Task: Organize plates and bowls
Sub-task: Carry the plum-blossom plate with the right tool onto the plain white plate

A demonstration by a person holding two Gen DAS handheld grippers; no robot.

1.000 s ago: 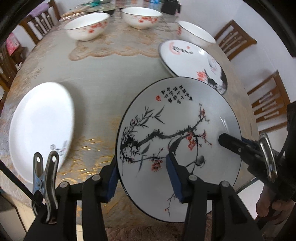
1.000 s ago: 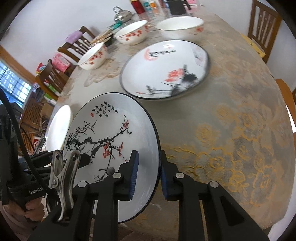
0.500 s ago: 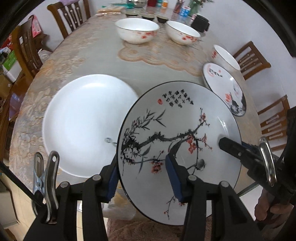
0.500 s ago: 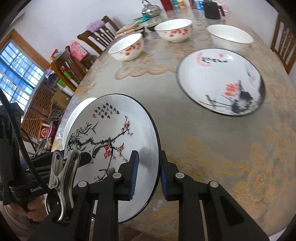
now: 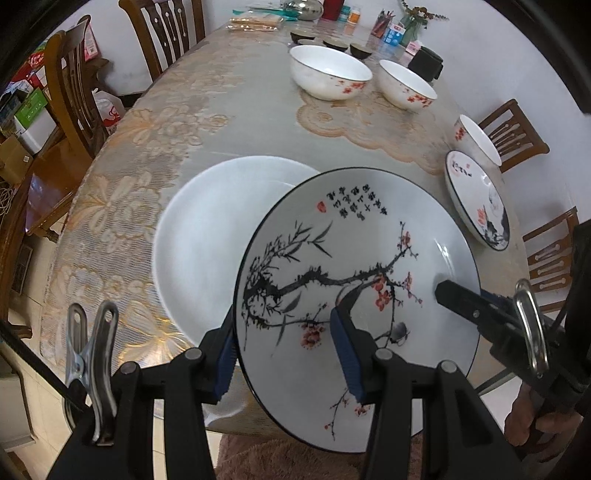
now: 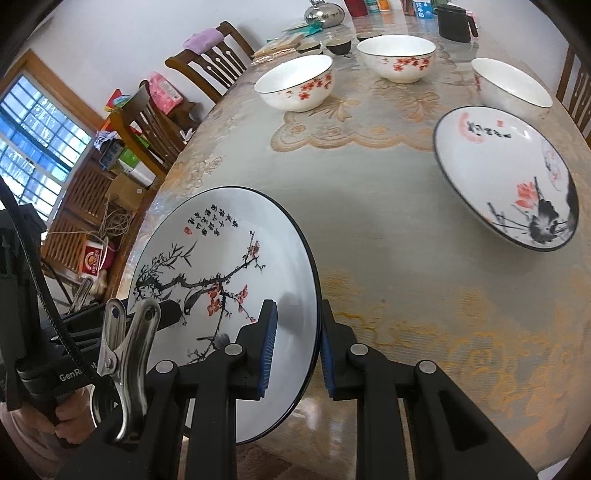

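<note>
A plate painted with a plum branch (image 5: 354, 258) (image 6: 229, 266) hangs tilted above the near table edge, carried by both grippers. My left gripper (image 5: 286, 354) is shut on its left rim, one blue pad on top and one beneath. My right gripper (image 6: 295, 343) is shut on the opposite rim, and its tip (image 5: 458, 295) also shows in the left wrist view. A plain white plate (image 5: 207, 240) lies on the table, partly hidden behind the painted one. A lotus plate (image 6: 517, 177) and three blossom bowls (image 6: 295, 85) (image 6: 395, 59) (image 6: 513, 85) sit farther off.
The lace-covered table (image 6: 369, 192) carries small dark cups (image 5: 336, 44), a black mug (image 6: 454, 22), a kettle (image 6: 325, 14) and bottles at its far end. Wooden chairs (image 5: 162, 33) (image 5: 517, 129) ring it. A person's hand (image 5: 543, 428) grips the right tool.
Both grippers have carried the plum plate leftwards along the table. The white plate has come in under it, and the lotus plate has dropped away to the right.
</note>
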